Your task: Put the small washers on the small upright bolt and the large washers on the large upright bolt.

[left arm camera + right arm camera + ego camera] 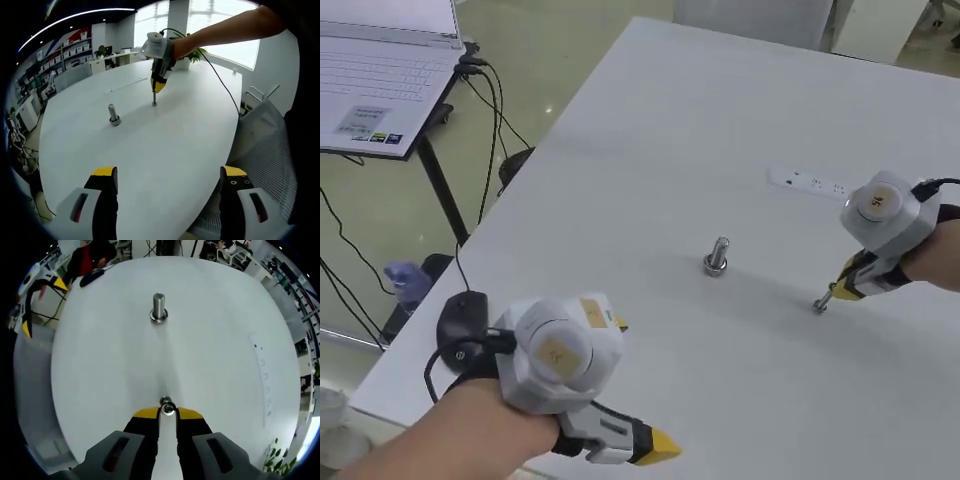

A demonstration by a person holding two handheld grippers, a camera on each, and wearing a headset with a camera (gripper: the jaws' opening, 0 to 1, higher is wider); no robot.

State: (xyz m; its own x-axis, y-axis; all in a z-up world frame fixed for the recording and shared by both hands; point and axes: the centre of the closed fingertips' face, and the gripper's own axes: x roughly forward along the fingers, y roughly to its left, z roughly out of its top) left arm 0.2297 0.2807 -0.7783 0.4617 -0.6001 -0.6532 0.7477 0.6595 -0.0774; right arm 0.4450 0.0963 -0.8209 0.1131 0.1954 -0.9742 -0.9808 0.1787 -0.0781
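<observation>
The large upright bolt [717, 255] [114, 113] [159, 306] stands mid-table with washers ringing its base. To its right is the thin small upright bolt [820, 303] [154, 100]. My right gripper [835, 291] [157, 90] [167, 412] reaches down over its top. Its jaws are drawn in on a small round metal ring, seemingly a small washer [167, 407], right at the bolt's tip. My left gripper [642, 385] [169, 172] hovers open at the table's near-left edge with nothing between its jaws.
A white power strip [808, 183] lies on the white table [680, 140] behind the right gripper. A black mouse [460, 325] rests at the near-left corner. Off the table's left edge are a laptop [380, 70] on a stand and cables. A mesh chair [265, 145] is beside the table.
</observation>
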